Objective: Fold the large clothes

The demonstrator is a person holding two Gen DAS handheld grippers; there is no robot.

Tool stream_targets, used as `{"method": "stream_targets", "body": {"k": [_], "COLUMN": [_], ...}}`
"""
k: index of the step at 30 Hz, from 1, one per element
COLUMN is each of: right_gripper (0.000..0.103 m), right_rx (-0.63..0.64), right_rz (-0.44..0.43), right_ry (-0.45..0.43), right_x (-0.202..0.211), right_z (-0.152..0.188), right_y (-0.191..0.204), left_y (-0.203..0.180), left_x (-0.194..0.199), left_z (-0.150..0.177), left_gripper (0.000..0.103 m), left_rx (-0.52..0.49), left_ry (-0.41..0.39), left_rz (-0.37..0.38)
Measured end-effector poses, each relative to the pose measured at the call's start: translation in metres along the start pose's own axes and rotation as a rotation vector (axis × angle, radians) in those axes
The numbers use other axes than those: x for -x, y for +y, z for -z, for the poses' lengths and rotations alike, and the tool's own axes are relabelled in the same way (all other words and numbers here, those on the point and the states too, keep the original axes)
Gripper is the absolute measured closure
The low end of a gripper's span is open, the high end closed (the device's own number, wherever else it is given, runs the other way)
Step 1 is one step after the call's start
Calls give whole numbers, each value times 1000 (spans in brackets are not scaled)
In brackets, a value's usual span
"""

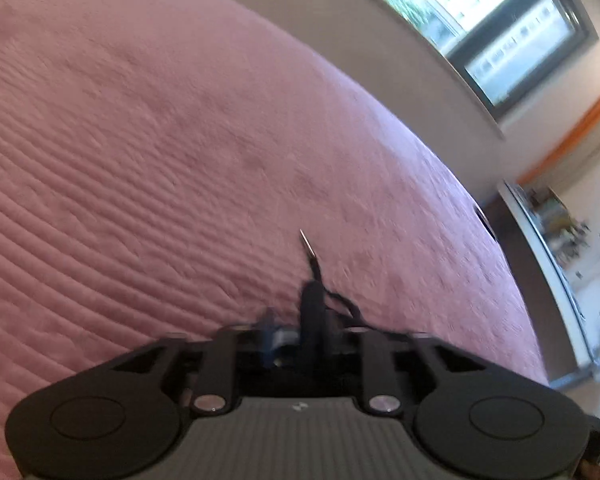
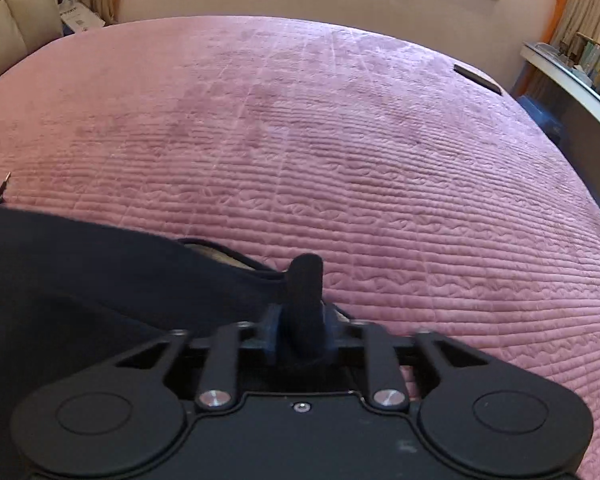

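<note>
Pink quilted bedspread (image 2: 340, 152) fills both views, ribbed stitching running across it; beige wall and a window (image 1: 500, 32) behind, white shelf (image 2: 572, 76) with clutter off to the side, beige padded headboard (image 2: 8, 28) at the far corner; small dark flat object (image 2: 477, 76) lies near the bedspread's far edge, too small to identify.

Right gripper (image 2: 305, 320): blue fingers (image 2: 271, 330) pinched tight on a bunched fold of the black garment (image 2: 80, 280); fabric pokes up between them; the rest of the garment spreads away to the left over the bedspread, with a lighter lining showing in an opening near the grip.

Left gripper (image 1: 300, 332): fingers drawn together on a dark strip of the same black garment (image 1: 314, 312); a thin cord with a metal tip (image 1: 306, 242) sticks forward from the pinch, over the bedspread; left view is motion-blurred, so finer detail at the tips is not readable.
</note>
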State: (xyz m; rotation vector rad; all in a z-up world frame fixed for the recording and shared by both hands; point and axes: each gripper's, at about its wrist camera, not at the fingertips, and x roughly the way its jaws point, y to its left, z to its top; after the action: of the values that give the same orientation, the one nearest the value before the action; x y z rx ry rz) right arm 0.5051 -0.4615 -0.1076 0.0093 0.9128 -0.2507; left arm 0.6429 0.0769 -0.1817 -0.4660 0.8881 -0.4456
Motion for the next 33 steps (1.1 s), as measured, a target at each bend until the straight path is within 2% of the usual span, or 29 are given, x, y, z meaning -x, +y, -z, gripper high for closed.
{"method": "stream_targets", "body": {"k": [2,5,6,7,8,9,10,12,13,14,15,16,17,18,21,23,24,27,29,31,33], "right_gripper": [62,61,62,68,73,89,95,97,98,101,103,103,103,103,103,103,98,97,97,97,98], "right_rx": [-8,2,10,16,21,28,25,-4,-19,-26,-12,-9,-19,-30,-72,-115,-127,-132,-116,-115,-108], "right_rz": [-15,-27,-49,-76,-110,-147,-175,-219,-215,-191,-163,-146,-138,-101,-36,-17,-20,-109,-183,-232,-220], "right_ry": [-41,-109,-127,-134,-126,-105,-84,-17,12,41,54,40,31,31,58,86,91,39,30,39,100], "right_x": [22,64,76,84,88,85,77,51,38,25,16,15,21,27,37,52,64,117,134,134,117], "right_z": [-5,-8,-8,-7,-5,-3,0,5,7,11,17,21,25,27,38,49,53,67,76,90,107], "right_y": [-7,-1,6,20,32,45,60,83,92,96,99,96,91,83,52,36,34,53,77,99,117], "left_y": [-7,-40,-55,-71,-87,-103,-118,-137,-140,-139,-133,-122,-107,-95,-84,-73,-71,-63,-60,-56,-45], "left_x": [17,46,50,52,53,50,42,18,5,-5,-14,-20,-19,-12,17,36,48,86,107,126,136], "left_z": [-7,-8,-4,2,11,22,32,53,63,71,78,80,78,76,75,74,76,94,117,146,170], "left_gripper": [57,59,59,59,57,55,54,55,55,64,86,89,92,100,100,98,95,82,81,81,84], "left_rx": [-41,-155,-195,-235,-270,-294,-309,-312,-316,-323,-309,-273,-205,-154,-178,-173,-174,-154,-106,-84,-46], "left_ry": [-26,-29,-26,-17,-13,-8,7,37,46,48,48,61,70,77,65,78,78,57,60,62,65], "left_rz": [-12,40,55,78,100,122,146,158,136,77,12,-2,41,55,-14,-29,-51,-75,-84,-147,-189]}}
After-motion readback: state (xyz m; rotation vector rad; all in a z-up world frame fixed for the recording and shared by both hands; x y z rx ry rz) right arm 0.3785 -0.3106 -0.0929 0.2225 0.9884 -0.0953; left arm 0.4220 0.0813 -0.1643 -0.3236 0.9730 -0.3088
